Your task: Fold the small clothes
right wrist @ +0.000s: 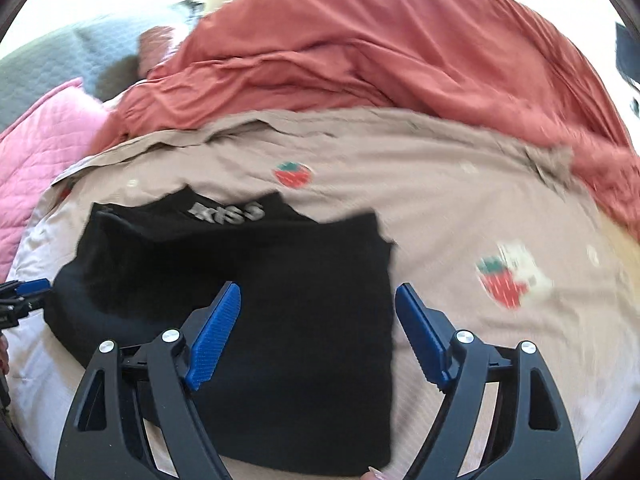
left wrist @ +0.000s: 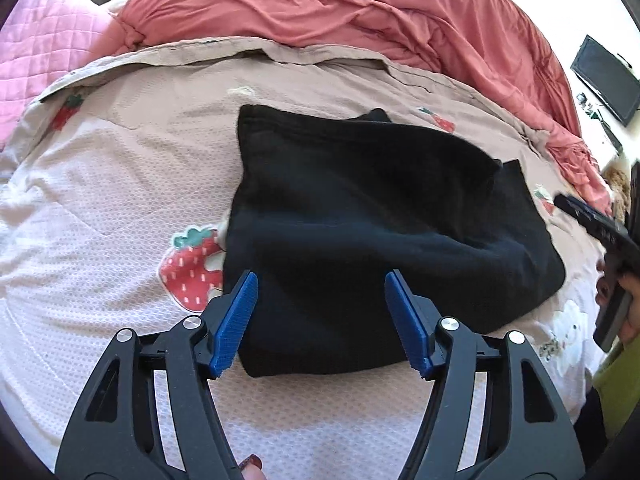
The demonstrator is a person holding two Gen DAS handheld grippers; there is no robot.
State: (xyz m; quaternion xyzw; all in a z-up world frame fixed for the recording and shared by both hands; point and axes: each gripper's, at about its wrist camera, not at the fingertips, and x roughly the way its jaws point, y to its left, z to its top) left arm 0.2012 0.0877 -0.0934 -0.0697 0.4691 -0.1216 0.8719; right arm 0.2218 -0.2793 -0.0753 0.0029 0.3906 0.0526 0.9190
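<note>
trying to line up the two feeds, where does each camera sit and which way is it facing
Left wrist: sits on the left gripper, angled down along its open jaws at the black garment on the strawberry-print sheet; a fingertip shows at the bottom edge, the right gripper at the right edge.
Right wrist: sits on the right gripper, angled down over the garment's right part; jaws open, the left gripper at the left edge.
Shared: the garment, the sheet, the red duvet behind.

A black garment (left wrist: 360, 216) is lying folded and slightly rumpled near the middle of the strawberry-print bedspread (left wrist: 100, 208), its pale lettering showing toward the bedspread's far edge.
</note>
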